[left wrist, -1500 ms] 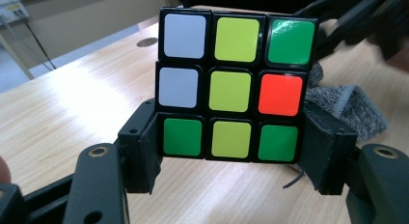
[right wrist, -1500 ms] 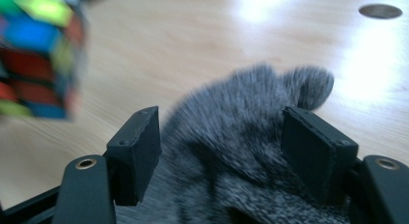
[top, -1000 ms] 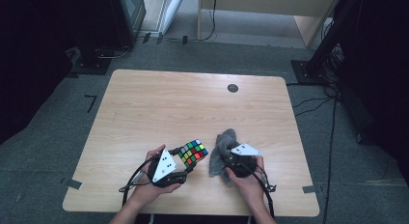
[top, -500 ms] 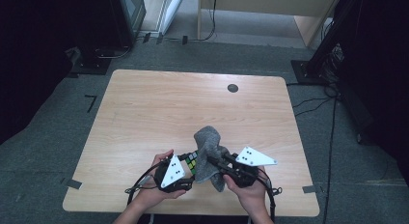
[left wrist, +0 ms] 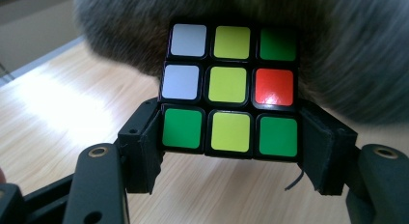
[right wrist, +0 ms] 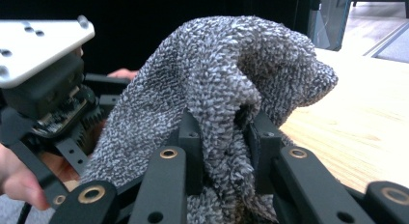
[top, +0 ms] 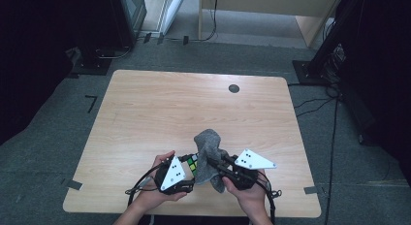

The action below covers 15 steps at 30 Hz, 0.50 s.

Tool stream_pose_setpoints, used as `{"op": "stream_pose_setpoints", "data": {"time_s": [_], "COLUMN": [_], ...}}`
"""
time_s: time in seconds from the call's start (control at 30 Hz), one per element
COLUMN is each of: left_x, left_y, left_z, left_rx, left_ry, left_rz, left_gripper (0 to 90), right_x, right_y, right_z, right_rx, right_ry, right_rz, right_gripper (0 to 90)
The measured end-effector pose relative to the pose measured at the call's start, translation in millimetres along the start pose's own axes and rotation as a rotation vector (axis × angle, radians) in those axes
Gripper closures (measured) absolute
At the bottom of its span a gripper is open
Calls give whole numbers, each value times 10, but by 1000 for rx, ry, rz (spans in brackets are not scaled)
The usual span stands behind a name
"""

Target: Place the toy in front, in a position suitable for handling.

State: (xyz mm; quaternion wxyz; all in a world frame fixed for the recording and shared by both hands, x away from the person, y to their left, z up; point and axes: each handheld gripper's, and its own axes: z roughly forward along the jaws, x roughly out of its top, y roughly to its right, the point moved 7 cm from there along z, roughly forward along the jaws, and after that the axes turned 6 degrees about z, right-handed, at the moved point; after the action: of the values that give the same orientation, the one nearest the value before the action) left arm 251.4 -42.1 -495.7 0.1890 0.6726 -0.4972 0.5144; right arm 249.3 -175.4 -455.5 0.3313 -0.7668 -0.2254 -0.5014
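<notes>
Grey terry cloth point(right wrist: 226, 103), thick and looped, was pinched in a bunched fold by the right gripper point(right wrist: 224, 137), whose black jaws were drawn in tight on the fabric; the rest of it rose above the jaws and drooped over to either side. In the high view that right gripper point(top: 228, 168) was seen raised at the near edge of the light wooden table point(top: 160, 113), with the cloth point(top: 209, 154) draped from it toward the left hand. Just beside it, on the left, a black-bodied puzzle cube with coloured square stickers point(left wrist: 230, 91) was clamped across its bottom row by the left gripper point(left wrist: 231, 147), jaws pressed against opposite sides. The cloth point(left wrist: 347, 64) was seen directly behind and above the cube, and it appeared to touch the far face, though blur left that uncertain. A wipe would therefore be made across the short gap between the hands, the right one being the nearer to the fabric.
</notes>
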Motion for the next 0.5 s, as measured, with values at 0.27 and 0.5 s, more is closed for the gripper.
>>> {"op": "stream_pose_setpoints", "data": {"time_s": [0.27, 0.5], "left_x": [19, -6], "left_y": [-78, 37], "left_z": [-51, 87], "left_rx": [13, 41], "left_ry": [6, -110], "left_rz": [-14, 14], "left_gripper": [344, 344], "right_x": [-135, -25], "right_y": [290, -311], "right_z": [-6, 60], "right_rx": [-105, -43], "right_ry": [-32, -22], "right_rz": [72, -200], "right_gripper": [734, 731]}}
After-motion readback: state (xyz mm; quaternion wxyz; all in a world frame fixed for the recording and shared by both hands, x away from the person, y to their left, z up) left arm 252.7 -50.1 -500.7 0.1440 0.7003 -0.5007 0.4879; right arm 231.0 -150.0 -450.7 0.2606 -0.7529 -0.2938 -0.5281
